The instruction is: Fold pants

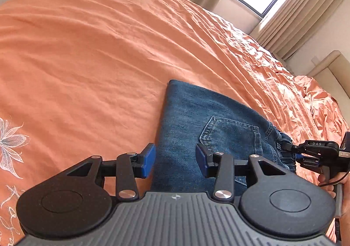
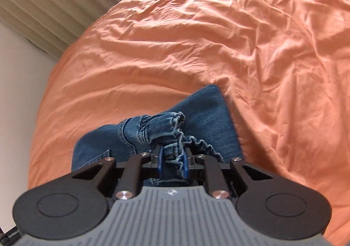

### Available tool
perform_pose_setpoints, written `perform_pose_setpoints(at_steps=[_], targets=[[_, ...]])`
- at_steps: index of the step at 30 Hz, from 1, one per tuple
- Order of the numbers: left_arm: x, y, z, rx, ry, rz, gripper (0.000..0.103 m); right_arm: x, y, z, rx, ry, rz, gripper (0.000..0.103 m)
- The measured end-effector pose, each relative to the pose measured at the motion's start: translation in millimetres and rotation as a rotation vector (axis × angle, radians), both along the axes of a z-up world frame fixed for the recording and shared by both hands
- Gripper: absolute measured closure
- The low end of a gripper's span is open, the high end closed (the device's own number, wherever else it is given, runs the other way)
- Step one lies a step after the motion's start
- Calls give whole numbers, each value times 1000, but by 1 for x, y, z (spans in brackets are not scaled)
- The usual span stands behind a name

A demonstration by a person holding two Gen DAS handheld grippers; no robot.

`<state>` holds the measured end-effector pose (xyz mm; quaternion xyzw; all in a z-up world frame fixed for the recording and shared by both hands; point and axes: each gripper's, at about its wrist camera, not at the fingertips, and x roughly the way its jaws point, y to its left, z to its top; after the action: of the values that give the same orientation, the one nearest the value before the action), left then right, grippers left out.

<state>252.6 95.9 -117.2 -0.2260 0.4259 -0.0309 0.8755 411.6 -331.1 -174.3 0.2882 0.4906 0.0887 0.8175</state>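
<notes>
**Pants Position and Tool States**

The bed (image 1: 87, 49) carried an orange sheet with a flower motif (image 1: 11, 143) at one edge. The folded pants (image 1: 188, 125) lay flat on the sheet, back pocket (image 1: 231, 136) facing up. The left tool (image 1: 175, 158) stood released above the pants, pads clear of the fabric. The right tool (image 2: 172, 163) was clenched on the gathered waistband (image 2: 170, 152), lifting it.

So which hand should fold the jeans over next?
Probably the right: the right gripper already pinches the jeans at the frilly waistband, while the left gripper hovers open over them, holding nothing.
</notes>
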Motion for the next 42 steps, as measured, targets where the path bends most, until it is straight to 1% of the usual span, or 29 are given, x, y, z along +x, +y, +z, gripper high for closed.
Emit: perform_pose_setpoints(at_steps=[1,3,4,6,8,10,13,15,17,20,21,22,26,28,30,31,32,34,36,38,39,40,42], targets=[[0,-1,-1,1,1,-3,54,-1,0,3,-2,-4,6,90],[-1,-1,0,6,1,-8,54,6,10,16,-31,-40,53,90],[0,0,0,6,-1,-9,54,5,10,25,-23,-58,70,90],[2,-1,1,8,-5,-11,54,16,14,42,26,-113,94,91],[3,-3,2,12,-8,-15,54,18,9,51,7,-137,84,91],[4,-7,2,14,-9,-20,54,26,3,44,-49,-109,49,91],[5,-13,1,16,-12,-36,54,35,-8,10,-44,-31,6,91],[6,-18,-1,18,-7,-47,54,39,-10,-9,-49,-16,-8,91],[5,-21,-2,21,-3,-59,54,43,-7,-20,-95,-7,-1,90],[2,-25,-2,26,4,-77,54,46,-2,-25,-169,3,12,81],[-1,-26,-1,29,1,-88,54,44,-2,-22,-177,-8,12,74],[-4,-27,1,37,-3,-99,54,40,-3,-17,-184,-24,14,72],[-18,-33,8,113,-21,-161,53,3,-8,8,-232,-134,6,71],[-26,-38,10,148,-32,-192,50,-24,-12,18,-205,-188,-16,70],[-37,-46,11,178,-45,-238,43,-54,-14,26,-172,-241,-48,70],[-43,-50,10,195,-50,-266,42,-68,-12,29,-163,-270,-56,70],[-49,-55,10,222,-51,-296,40,-82,-8,31,-151,-295,-59,70],[-62,-64,7,301,-57,-355,39,-102,0,30,-134,-331,-70,70],[-75,-75,2,390,-66,-411,35,-111,8,22,-107,-341,-84,70],[-86,-82,-5,445,-63,-450,34,-112,14,16,-91,-336,-68,70],[-90,-86,-9,459,-58,-465,34,-112,17,14,-114,-346,-60,70],[-94,-89,-14,477,-52,-472,34,-111,19,12,-131,-349,-55,70],[-98,-95,-24,548,-45,-448,34,-108,23,5,-135,-332,-33,68]])
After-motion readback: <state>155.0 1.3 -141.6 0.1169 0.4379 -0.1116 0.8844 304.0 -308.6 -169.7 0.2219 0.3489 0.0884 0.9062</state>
